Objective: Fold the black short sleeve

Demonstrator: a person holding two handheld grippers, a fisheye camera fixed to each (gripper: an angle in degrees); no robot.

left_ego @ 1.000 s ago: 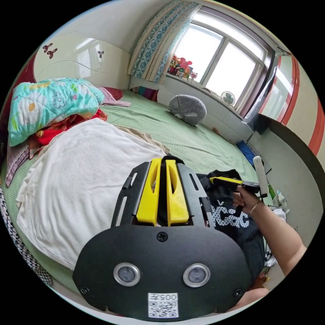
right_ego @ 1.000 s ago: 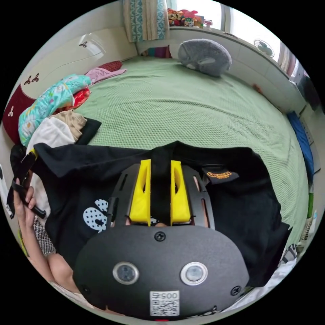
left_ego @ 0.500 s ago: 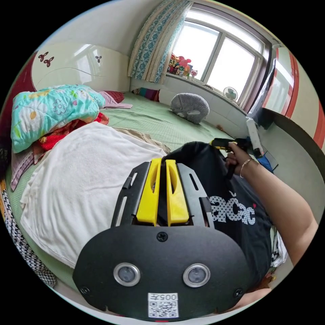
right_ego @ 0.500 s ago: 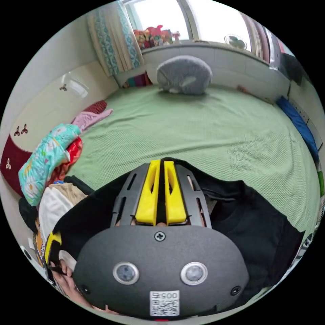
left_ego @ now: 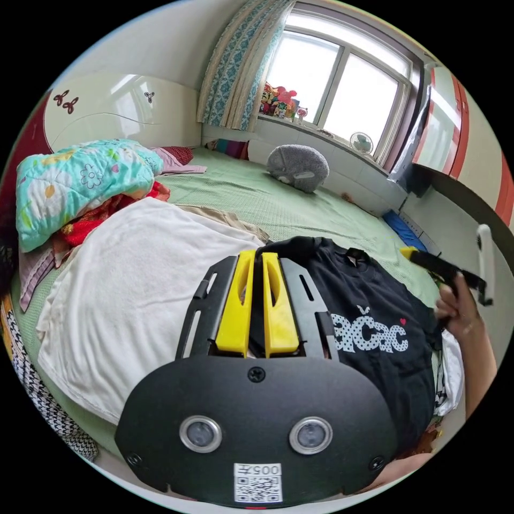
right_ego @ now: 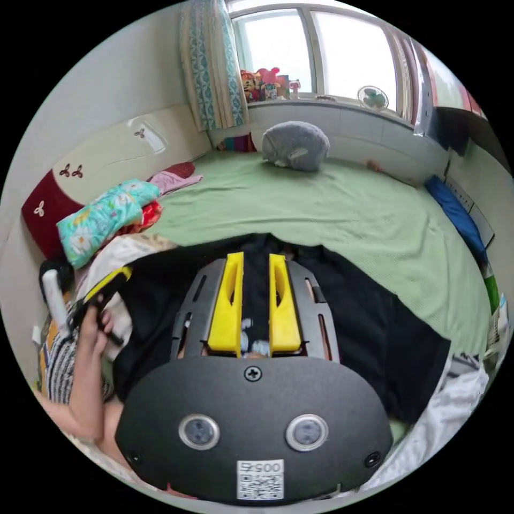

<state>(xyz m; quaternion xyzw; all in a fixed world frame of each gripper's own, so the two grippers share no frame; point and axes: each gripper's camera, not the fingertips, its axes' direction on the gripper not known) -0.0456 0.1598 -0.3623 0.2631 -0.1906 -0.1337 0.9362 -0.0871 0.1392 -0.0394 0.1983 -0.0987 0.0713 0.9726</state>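
Black T-shirt [left_ego: 369, 321] lay print-up on the green bed [right_ego: 342, 214]. My left gripper [left_ego: 256, 300] pinched its shoulder edge; right gripper [right_ego: 254, 305] stood parted above the cloth, holding nothing. I judged it soft, light, floppy: best taken at shoulder seams or hem.

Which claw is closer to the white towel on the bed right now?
Left. The left claw sits right beside the white towel, shut on the black shirt. The right claw is off past the shirt's far side.
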